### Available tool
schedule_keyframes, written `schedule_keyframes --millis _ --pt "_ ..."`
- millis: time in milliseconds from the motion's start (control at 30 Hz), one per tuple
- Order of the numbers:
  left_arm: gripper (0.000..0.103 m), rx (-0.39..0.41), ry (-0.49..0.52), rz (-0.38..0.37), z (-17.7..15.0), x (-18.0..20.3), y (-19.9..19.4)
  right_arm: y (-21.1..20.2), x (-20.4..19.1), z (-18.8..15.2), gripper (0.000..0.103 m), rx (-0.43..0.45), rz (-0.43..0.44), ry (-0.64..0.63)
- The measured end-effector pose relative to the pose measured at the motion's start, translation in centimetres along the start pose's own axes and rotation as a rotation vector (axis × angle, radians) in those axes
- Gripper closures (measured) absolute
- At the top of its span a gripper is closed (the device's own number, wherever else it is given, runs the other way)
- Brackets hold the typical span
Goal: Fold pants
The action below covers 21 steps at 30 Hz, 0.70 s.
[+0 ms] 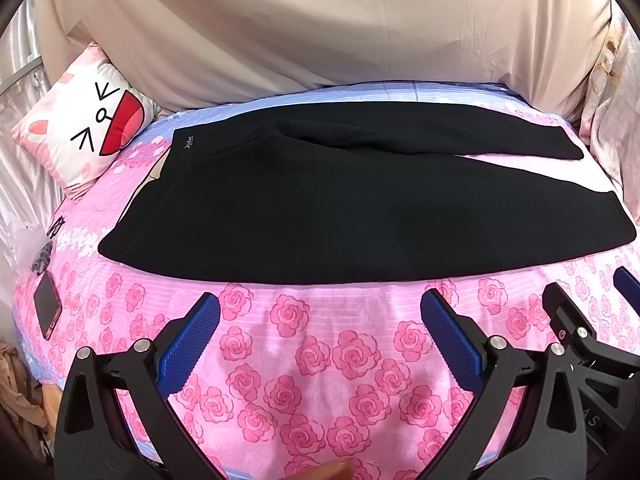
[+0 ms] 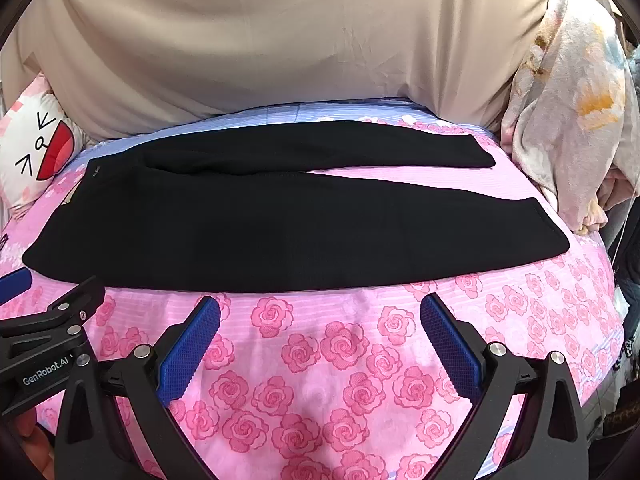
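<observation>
Black knit pants [image 1: 340, 200] lie flat across the frame's centre on a rose-print pink bedsheet [image 1: 320, 360], both hand-held grippers [image 1: 320, 312] [image 2: 320, 312] released below; pinching sheet with fabric risks a bunched fold.

Bed covered by pink rose-print sheet [image 1: 320, 360], with a blue band along the far edge. Beige cloth backdrop [image 1: 320, 20] hangs behind. Cartoon-face pillow [image 1: 84, 128] at far left corner. Pale floral blanket [image 2: 568, 100] bunched at right. Lighting bright, even.
</observation>
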State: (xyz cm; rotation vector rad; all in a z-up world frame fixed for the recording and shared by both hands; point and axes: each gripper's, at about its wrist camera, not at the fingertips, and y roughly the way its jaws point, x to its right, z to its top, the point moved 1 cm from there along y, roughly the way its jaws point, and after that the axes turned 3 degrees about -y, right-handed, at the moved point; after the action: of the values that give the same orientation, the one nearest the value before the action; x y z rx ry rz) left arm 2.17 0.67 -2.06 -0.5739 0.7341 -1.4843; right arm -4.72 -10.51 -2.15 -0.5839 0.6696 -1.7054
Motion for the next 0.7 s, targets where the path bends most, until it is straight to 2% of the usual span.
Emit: schedule_keyframes --millis 700 --pt "0.005 -0.021 -0.016 0.001 0.6 -0.36 0.72 0.62 -0.53 0.6 0.005 -0.012 0.001 -0.014"
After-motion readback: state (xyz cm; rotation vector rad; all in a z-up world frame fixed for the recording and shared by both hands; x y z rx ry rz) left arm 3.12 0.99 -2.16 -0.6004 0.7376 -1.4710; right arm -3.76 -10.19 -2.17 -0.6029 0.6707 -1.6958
